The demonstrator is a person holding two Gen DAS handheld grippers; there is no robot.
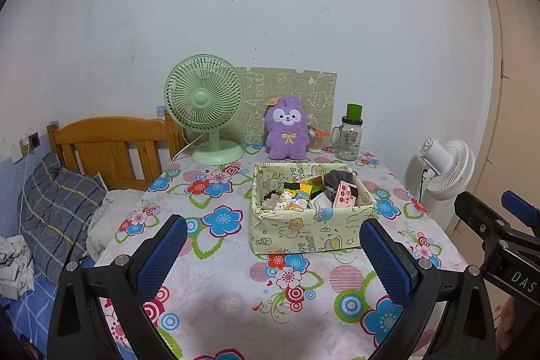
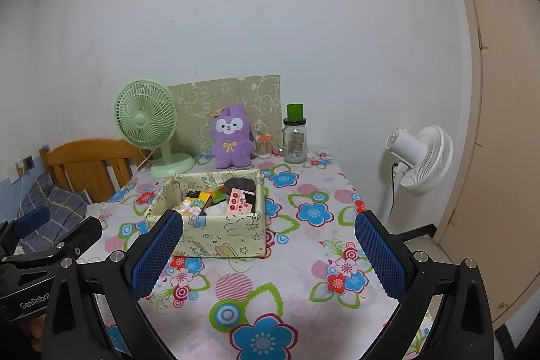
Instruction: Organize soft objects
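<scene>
Hovering low over the near edge of the flower-print surface (image 1: 236, 279), both grippers gaping wide and gripping nothing. Left gripper (image 1: 273, 235) framing the patterned fabric box (image 1: 303, 231) between its blue pads (image 1: 162, 255), box sitting well ahead of the fingertips and not touching them. Right gripper (image 2: 268, 231) pointing at the same surface, its left pad overlapping the box's near corner in its own view, though actual contact not being discernible. Box holding a jumble of soft items (image 1: 303, 194): small printed packets, a pink card, dark and white cloth bundles, all lying inside the walls. Sitting upright behind the box, at the far edge against a green patterned board (image 1: 290, 90), a purple plush toy (image 1: 287, 130). Standing just left of the plush, a green desk fan (image 1: 204, 107); standing to its right, a glass jar with a green cap (image 1: 349, 137), with a small cotton-swab container (image 1: 315, 140) between jar and plush. Standing off the surface to the right, a white floor fan (image 2: 422, 157). Lying beyond the left edge, a bed with a wooden headboard (image 1: 111, 150) and a plaid pillow (image 1: 57, 208).
</scene>
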